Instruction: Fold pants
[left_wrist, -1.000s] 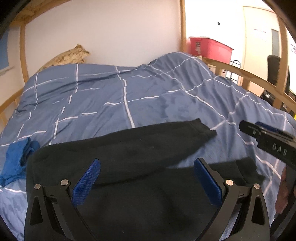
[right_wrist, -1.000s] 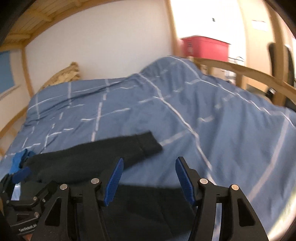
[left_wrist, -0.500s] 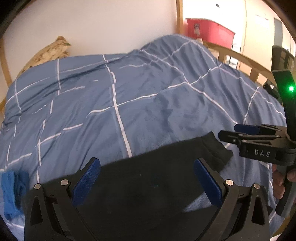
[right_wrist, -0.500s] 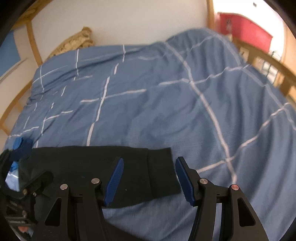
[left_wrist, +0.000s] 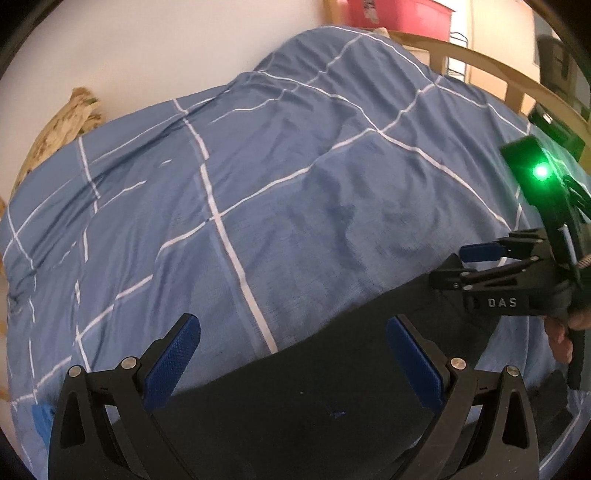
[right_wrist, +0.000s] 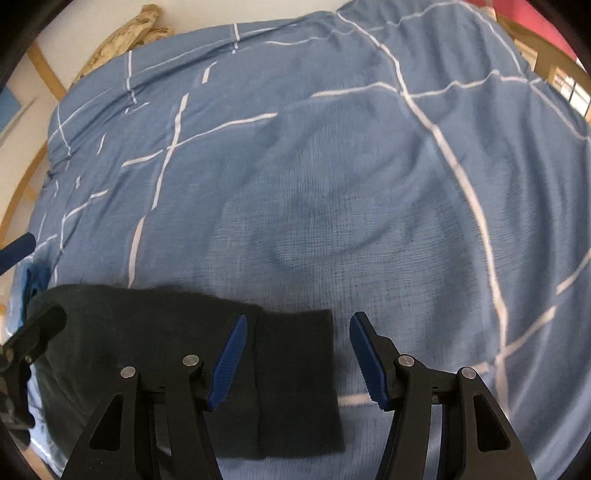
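Black pants (left_wrist: 295, 398) lie flat along the near edge of the blue checked duvet (left_wrist: 258, 221), one leg running off to the right. At the far left, a small blue cloth (right_wrist: 35, 280) sits on the duvet just beside the pants. Next comes the left gripper (left_wrist: 291, 365), poised over the wide dark part of the pants, jaws spread wide, nothing between the pads, no cloth pinched. Further right, the leg narrows to its cuff (right_wrist: 295, 380), and there the right gripper (right_wrist: 299, 365) points steeply down: jaws apart, left pad over the cuff seam, right pad over bare duvet just past the cuff's end. Neither pad presses on the fabric as far as the views show.

My read: this is the approach to the first fold, both tools lining up along one leg before any grab. The pants look unfolded lengthwise.

Next move, I judge, calls for both tools to drop onto the fabric and pinch its edge, right at the cuff, left nearer the waist. The duvet is soft and rumpled, so each pinch must catch pants only, not the cover beneath.
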